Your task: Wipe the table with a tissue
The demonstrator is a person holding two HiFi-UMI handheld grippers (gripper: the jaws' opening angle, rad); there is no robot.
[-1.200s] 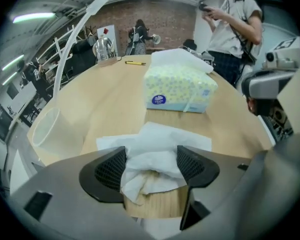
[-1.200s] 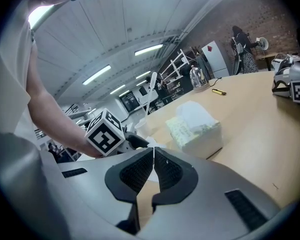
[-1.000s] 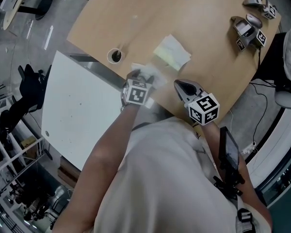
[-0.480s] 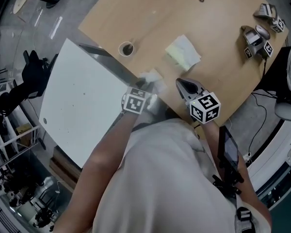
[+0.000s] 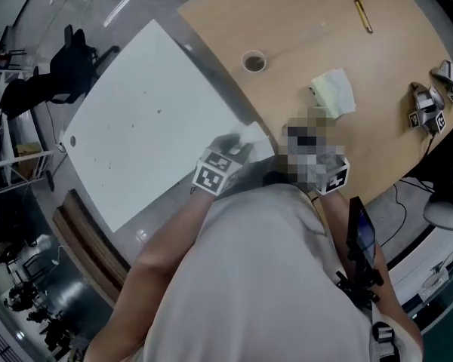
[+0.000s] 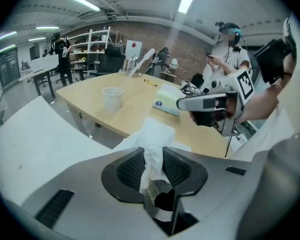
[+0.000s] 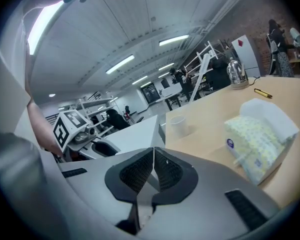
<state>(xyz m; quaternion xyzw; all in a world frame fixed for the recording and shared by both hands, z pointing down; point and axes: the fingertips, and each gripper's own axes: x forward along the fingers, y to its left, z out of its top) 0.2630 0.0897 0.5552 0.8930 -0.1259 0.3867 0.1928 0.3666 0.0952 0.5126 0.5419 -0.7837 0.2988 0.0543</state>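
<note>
A crumpled white tissue (image 6: 152, 134) is pinched between the ribbed pads of my left gripper (image 6: 154, 156), which is shut on it. In the head view that gripper (image 5: 238, 148) holds the tissue (image 5: 251, 136) over the near corner of the white table (image 5: 151, 119), beside the gap to the wooden table (image 5: 302, 21). My right gripper (image 7: 153, 156) is shut with nothing in it and hangs over the wooden table's near edge. A mosaic patch mostly hides it in the head view, where only its marker cube (image 5: 336, 179) shows. The yellow tissue pack (image 5: 334, 93) lies just beyond it.
A paper cup (image 5: 253, 60) stands near the wooden table's left edge and a pen (image 5: 365, 13) lies at the far side. Spare grippers (image 5: 430, 108) sit at the right edge. A dark chair (image 5: 68, 66) stands left of the white table. A person (image 6: 230, 49) stands behind the wooden table.
My left gripper has carried the tissue from beside the pack on the wooden table leftwards to the white table's corner. The right gripper has shifted with it, and the head view has swung left.
</note>
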